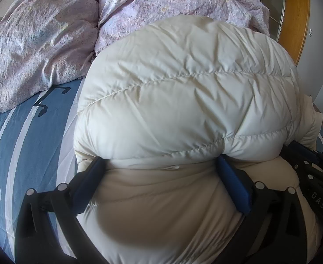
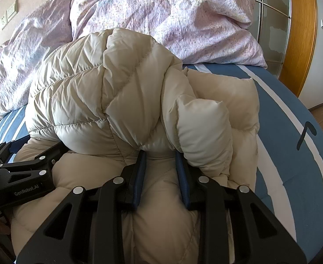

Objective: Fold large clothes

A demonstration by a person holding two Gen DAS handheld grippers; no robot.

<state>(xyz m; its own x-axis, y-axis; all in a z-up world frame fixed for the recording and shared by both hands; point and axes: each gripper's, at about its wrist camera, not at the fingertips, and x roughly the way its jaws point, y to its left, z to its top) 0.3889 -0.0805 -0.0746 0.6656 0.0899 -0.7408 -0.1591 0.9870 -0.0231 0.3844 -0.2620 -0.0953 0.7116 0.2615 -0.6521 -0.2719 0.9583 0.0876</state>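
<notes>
Both grippers were matte black frames of angular struts with triangular cut-outs, joined by round silver pivot pins. The left gripper (image 1: 161,167) carried blue finger pads (image 1: 235,184); the right gripper (image 2: 160,165) carried matching blue pads (image 2: 139,176). Left of the right gripper, its neighbour's body bore pale "GenRobot.AI" lettering and possibly small screws.

Jacket (image 2: 108,92) on bed (image 2: 293,154), duvet (image 2: 172,15) behind
</notes>
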